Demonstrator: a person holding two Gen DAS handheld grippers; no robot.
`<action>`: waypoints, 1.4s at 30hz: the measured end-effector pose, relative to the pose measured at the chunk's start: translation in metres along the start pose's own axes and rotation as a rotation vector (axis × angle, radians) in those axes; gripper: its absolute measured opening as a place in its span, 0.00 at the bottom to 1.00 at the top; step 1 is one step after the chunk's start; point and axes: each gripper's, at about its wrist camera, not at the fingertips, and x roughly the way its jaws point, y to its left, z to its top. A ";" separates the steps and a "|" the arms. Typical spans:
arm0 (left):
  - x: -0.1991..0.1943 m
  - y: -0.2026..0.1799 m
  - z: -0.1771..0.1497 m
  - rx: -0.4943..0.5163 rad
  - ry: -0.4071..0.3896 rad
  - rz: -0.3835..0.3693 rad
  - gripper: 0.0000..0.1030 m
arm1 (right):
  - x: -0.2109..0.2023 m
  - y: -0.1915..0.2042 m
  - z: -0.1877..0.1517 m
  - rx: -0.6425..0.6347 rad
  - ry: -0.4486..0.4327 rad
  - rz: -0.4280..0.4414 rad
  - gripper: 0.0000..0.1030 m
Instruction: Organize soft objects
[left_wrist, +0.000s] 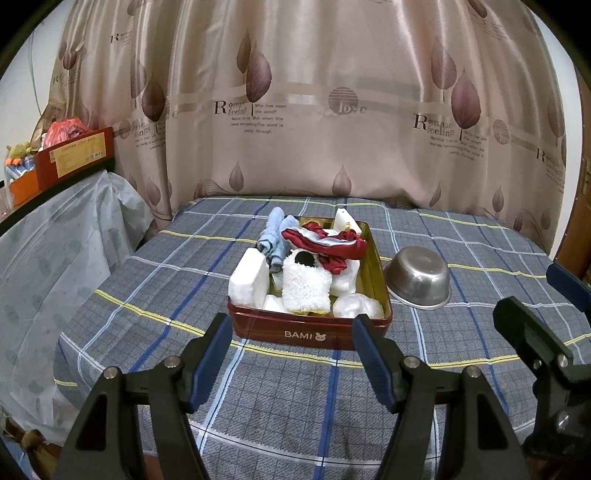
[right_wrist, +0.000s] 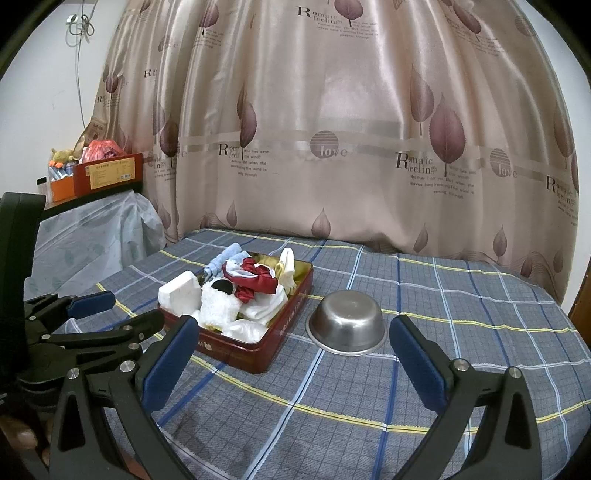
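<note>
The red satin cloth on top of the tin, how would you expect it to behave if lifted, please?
The red satin cloth lies crumpled, so it would probably hang limp. Its sheen suggests it may slip between the fingers. It drapes over neighbouring items in the tin, so it could drag them along.

We see dark red tin (left_wrist: 308, 334), white "BAMI" lettering, gold inner wall. Inside: pale blue rolled cloth (left_wrist: 275, 236), deep red and white fabric (left_wrist: 325, 242), fluffy white piece (left_wrist: 304, 286), white blocks (left_wrist: 249, 278). Beside it, dull silver bowl (right_wrist: 347, 323). Tablecloth (left_wrist: 280, 406) grey-blue plaid, yellow, white, blue lines. Curtain (right_wrist: 332, 110) beige satin, mauve leaf print. Our gripper pads (right_wrist: 168, 363) blue on black.
</note>
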 end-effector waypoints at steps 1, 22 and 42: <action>0.000 0.000 0.000 0.000 0.001 -0.001 0.67 | 0.000 0.000 0.000 0.001 0.000 0.002 0.99; 0.000 0.000 0.000 0.001 0.002 -0.001 0.67 | 0.001 0.001 -0.002 0.002 0.004 0.000 0.99; 0.001 0.003 -0.003 0.005 0.005 -0.004 0.67 | 0.000 0.003 -0.005 0.003 0.008 -0.001 0.99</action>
